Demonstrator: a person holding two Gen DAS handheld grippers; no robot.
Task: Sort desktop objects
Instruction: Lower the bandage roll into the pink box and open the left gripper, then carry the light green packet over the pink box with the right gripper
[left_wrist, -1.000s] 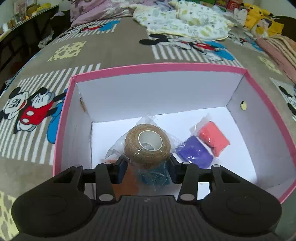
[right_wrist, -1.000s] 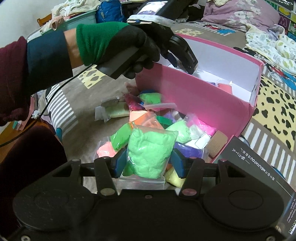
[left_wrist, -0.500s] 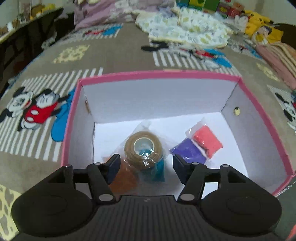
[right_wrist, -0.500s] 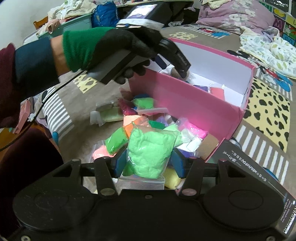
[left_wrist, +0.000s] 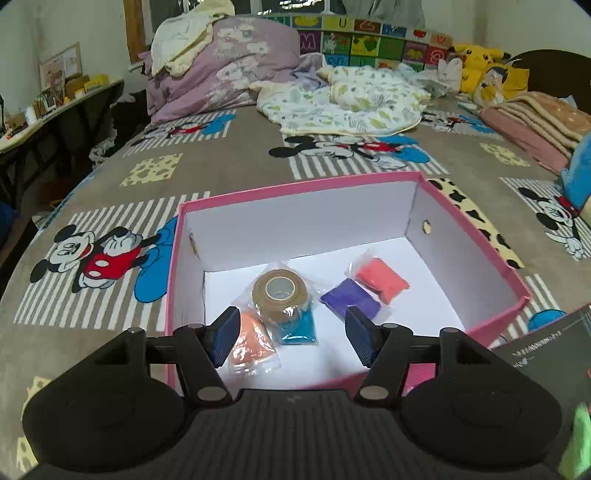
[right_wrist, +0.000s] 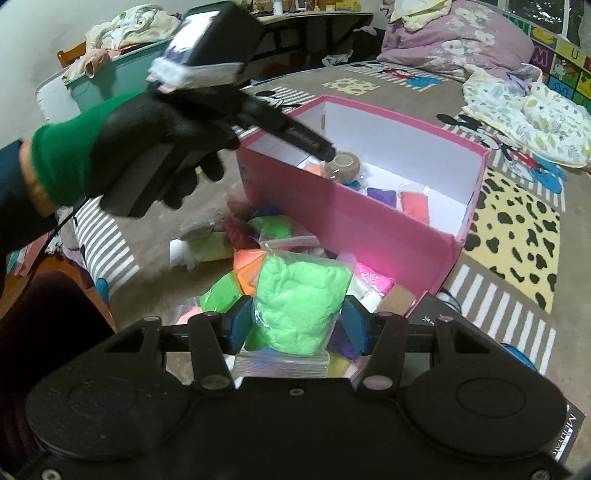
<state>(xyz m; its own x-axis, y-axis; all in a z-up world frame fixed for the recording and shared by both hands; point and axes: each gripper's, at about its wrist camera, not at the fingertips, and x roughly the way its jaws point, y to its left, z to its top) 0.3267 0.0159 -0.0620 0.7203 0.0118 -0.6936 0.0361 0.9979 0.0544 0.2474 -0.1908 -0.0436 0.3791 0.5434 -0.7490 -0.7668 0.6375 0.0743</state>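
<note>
A pink box (left_wrist: 295, 186) with a white inside stands on the bed. In it lie a bagged tan tape roll (left_wrist: 279, 293), an orange bag (left_wrist: 249, 345), a blue bag (left_wrist: 297, 326), a purple bag (left_wrist: 351, 297) and a coral bag (left_wrist: 382, 278). My left gripper (left_wrist: 291, 338) is open and empty above the box's near edge. My right gripper (right_wrist: 293, 321) is shut on a bag of light green clay (right_wrist: 301, 302), held above a pile of coloured clay bags (right_wrist: 236, 258) beside the box (right_wrist: 369, 229). The left gripper (right_wrist: 325, 151) shows there over the box rim.
A black carton (left_wrist: 546, 343) lies at the box's right corner. Quilts (left_wrist: 343, 99), pillows and plush toys (left_wrist: 487, 68) lie at the bed's far end. A green bin (right_wrist: 122, 74) of clothes and a desk stand beyond the bed's left side.
My left gripper opened, dropped the bagged tape roll into the box, and pulled back and up. My right gripper keeps holding the green bag, raised a little.
</note>
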